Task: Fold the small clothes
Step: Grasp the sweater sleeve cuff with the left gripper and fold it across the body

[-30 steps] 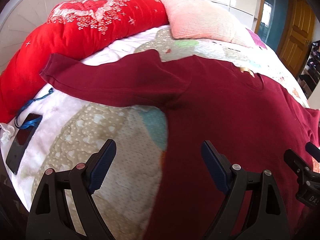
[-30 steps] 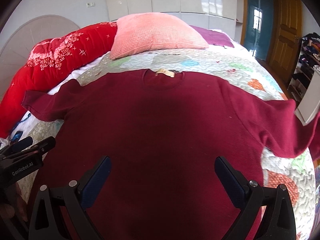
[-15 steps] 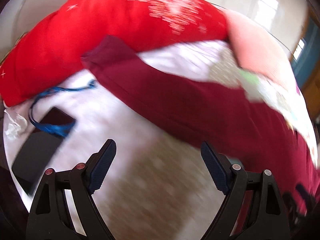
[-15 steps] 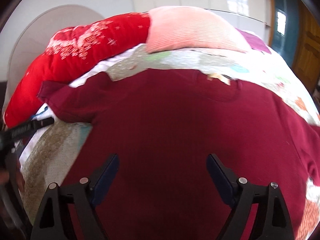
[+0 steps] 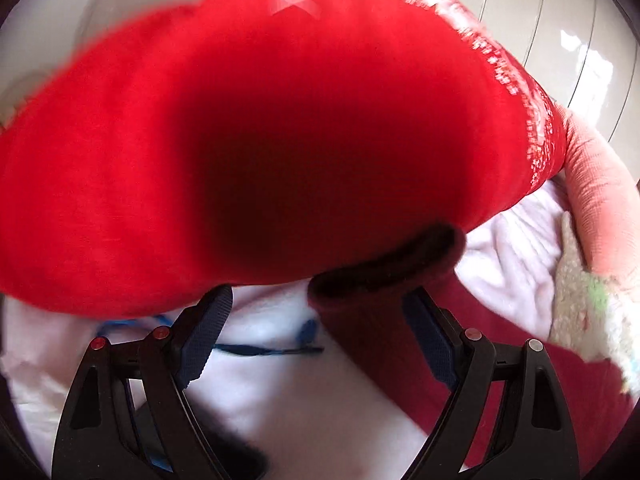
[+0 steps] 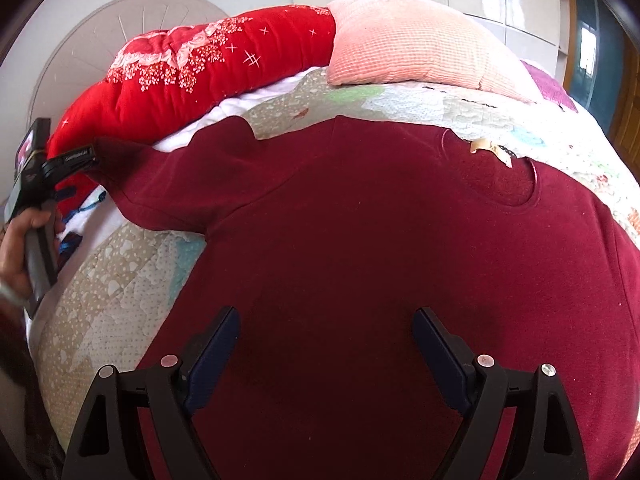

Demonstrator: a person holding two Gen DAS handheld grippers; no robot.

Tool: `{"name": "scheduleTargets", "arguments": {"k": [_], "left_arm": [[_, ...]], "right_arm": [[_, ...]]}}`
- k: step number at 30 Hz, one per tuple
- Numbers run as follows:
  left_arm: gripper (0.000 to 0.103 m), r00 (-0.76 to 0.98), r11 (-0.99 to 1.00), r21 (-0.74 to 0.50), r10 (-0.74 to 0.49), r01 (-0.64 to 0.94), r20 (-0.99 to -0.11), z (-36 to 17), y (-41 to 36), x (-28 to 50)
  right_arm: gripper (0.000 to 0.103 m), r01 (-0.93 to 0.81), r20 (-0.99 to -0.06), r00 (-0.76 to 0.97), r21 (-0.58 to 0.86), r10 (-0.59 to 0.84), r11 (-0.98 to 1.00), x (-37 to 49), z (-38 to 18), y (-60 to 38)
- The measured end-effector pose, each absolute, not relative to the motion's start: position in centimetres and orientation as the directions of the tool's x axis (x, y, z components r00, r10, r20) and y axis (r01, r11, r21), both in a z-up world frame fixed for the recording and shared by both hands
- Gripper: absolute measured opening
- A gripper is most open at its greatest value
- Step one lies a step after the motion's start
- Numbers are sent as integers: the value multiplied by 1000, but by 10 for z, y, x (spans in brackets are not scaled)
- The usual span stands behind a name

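A: Where was the maroon tee (image 6: 400, 260)?
B: Flat on the quilt (image 6: 120, 280); sleeve cuff (image 5: 384, 268) just ahead of left gripper (image 5: 316, 332).
A: Jaws?
B: Both apart, nothing gripped; right gripper (image 6: 326, 352) over tee's body.

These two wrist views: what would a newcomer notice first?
First, the large dark red knit shirt spread flat on the patchwork quilt, filling the middle of the right wrist view. Next, the bright red padded blanket, which fills most of the left wrist view, with the shirt's sleeve cuff just below it, ahead of the open left tool.
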State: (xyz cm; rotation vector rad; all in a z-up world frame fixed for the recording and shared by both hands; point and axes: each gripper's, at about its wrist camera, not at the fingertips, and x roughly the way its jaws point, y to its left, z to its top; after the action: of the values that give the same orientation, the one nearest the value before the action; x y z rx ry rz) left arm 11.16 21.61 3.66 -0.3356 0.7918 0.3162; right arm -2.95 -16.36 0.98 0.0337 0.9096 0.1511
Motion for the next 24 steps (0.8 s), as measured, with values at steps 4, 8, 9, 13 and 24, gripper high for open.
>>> {"name": "scheduleTargets", "arguments": {"k": [4,8,9,13,24], "left_arm": [[57,667,901,-205,116,-383,-736,28,223,120],[19,706,878,-351,-21,-326,-708,36,231,118],[13,710,879,-361,-38,-311,-703,40,230,116],[9,759,893,-409,-133,-187,-638,70,201,86],[8,681,850,-470,-490,237,-544,121,-3,21]], "right_arm": [[87,-124,-781,609,80,139,989,-28,9,-159],[87,-119,-775,614,95,149,988,-30,11,-161],[87,-113,-774,615,100,149,989,-30,12,-163],[87,-84,-760,633,124,149,989,-38,24,-172],[87,18,-678,730,147,87,989,-68,76,-219]]}}
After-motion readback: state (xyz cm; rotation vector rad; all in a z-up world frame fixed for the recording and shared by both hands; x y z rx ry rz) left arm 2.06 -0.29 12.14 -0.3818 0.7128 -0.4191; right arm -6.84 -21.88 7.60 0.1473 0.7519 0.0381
